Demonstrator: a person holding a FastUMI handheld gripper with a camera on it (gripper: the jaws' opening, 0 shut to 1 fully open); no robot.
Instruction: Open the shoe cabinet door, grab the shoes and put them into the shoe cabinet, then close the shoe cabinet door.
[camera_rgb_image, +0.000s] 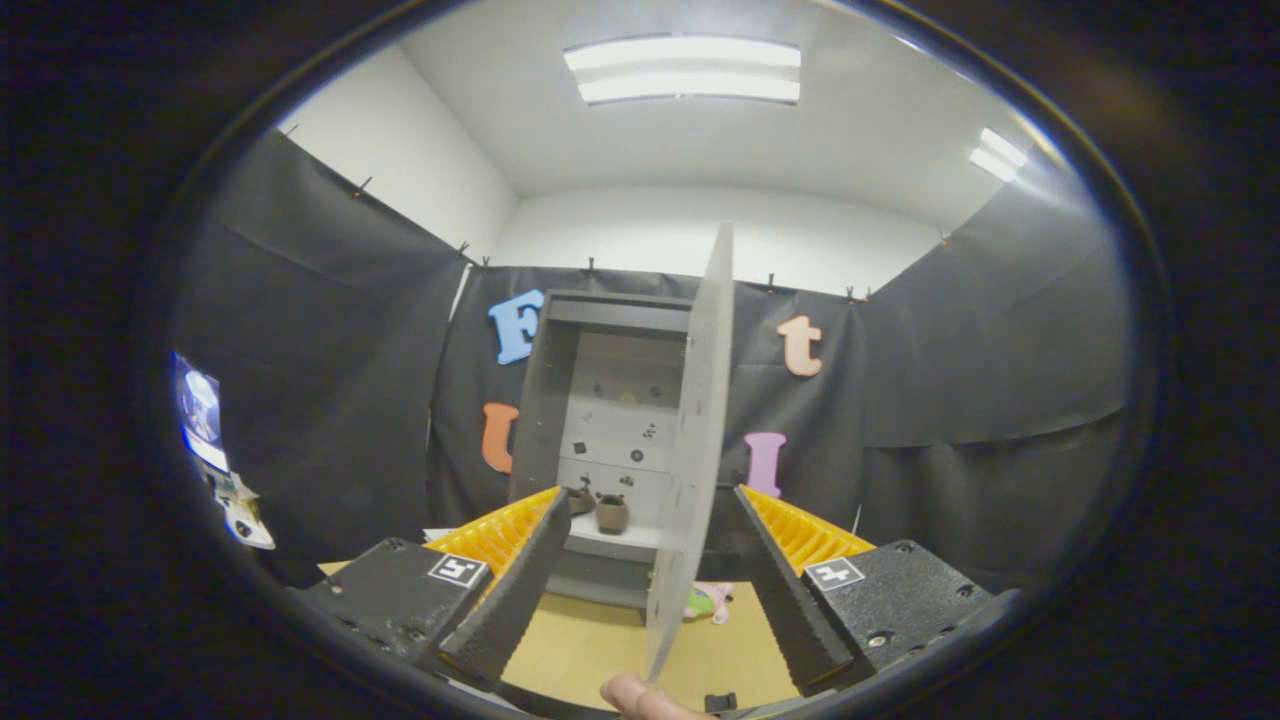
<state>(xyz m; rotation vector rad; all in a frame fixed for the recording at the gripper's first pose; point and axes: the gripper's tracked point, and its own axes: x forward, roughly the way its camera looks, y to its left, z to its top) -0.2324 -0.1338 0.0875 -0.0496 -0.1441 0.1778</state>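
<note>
Black-draped booth, white ceiling lights, tan floor board (590, 640) under you. Your gripper (640, 510) is spread wide, fingers holding nothing. Straight ahead beyond them stands the grey shoe cabinet (560, 400), tall and upright, its open front facing you. The door (695, 440) is swung out, edge-on toward you, long axis vertical, between the fingers. Small brown shoes (603, 510) sit on the lower shelf inside. A fingertip (635, 695) touches the door's bottom corner.
</note>
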